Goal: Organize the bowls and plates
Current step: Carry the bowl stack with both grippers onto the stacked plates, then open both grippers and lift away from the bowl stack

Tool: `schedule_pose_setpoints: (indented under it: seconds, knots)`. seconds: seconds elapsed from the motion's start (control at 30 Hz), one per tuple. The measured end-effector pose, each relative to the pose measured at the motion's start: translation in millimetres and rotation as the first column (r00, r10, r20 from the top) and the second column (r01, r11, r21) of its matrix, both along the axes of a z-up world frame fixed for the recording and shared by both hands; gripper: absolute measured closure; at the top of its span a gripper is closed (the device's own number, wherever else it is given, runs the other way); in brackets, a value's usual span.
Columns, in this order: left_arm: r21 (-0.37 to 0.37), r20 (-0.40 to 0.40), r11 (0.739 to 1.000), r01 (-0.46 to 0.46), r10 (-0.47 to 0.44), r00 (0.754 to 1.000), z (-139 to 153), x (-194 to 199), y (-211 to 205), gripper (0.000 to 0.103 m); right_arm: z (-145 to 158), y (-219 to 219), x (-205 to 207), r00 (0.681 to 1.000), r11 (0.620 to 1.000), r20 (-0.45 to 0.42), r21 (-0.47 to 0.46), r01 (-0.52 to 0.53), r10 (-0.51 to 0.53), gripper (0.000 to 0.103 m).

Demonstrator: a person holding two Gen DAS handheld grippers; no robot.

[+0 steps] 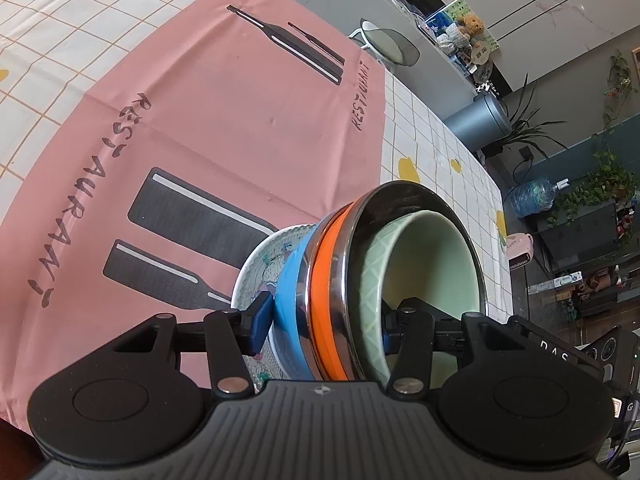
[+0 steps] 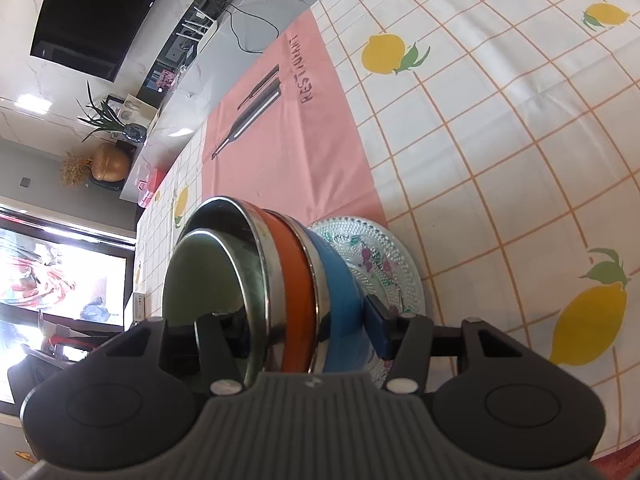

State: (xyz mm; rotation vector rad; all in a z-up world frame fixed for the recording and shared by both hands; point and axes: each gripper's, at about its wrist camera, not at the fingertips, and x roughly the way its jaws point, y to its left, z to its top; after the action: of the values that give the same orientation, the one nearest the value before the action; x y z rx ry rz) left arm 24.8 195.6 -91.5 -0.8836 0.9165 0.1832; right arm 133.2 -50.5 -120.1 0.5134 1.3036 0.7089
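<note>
A nested stack stands on a patterned glass plate (image 1: 256,264) (image 2: 384,256): a pale green ceramic bowl (image 1: 428,264) (image 2: 200,276) inside an orange steel-rimmed bowl (image 1: 326,300) (image 2: 292,284), inside a blue steel-rimmed bowl (image 1: 290,300) (image 2: 340,292). My left gripper (image 1: 324,324) clamps the stack's wall, one blue pad outside the blue bowl, the other inside the green bowl. My right gripper (image 2: 308,328) clamps the opposite side the same way. The views are rolled sideways, so I cannot tell if the stack is lifted.
A pink "RESTAURANT" placemat (image 1: 224,120) (image 2: 288,140) lies on the lemon-print tablecloth (image 2: 500,140) beside the stack. The table's far edge (image 1: 494,184) runs toward a room with plants, a water jug and a television.
</note>
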Motion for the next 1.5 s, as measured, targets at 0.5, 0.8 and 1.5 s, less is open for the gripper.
schedule_pose_setpoints:
  seconds: [0.5,0.8,1.5]
  knots:
    - [-0.027,-0.063,1.0,-0.013,0.011,0.998,1,6,2,0.047,4,4,1,1.0,1.0,-0.003,-0.019,0.004,-0.005,0.047]
    - [0.067,-0.024,0.998,-0.015,0.017,1.0,22,3,-7,0.032,33,-6,-6,0.993,0.999,0.116,-0.038,0.004,0.001,0.037]
    - [0.668,0.31,0.741,-0.07,-0.191,0.931,137,-53,-106,0.023,144,-54,-74,0.774,0.98,0.632,-0.181,0.082,0.052,0.018]
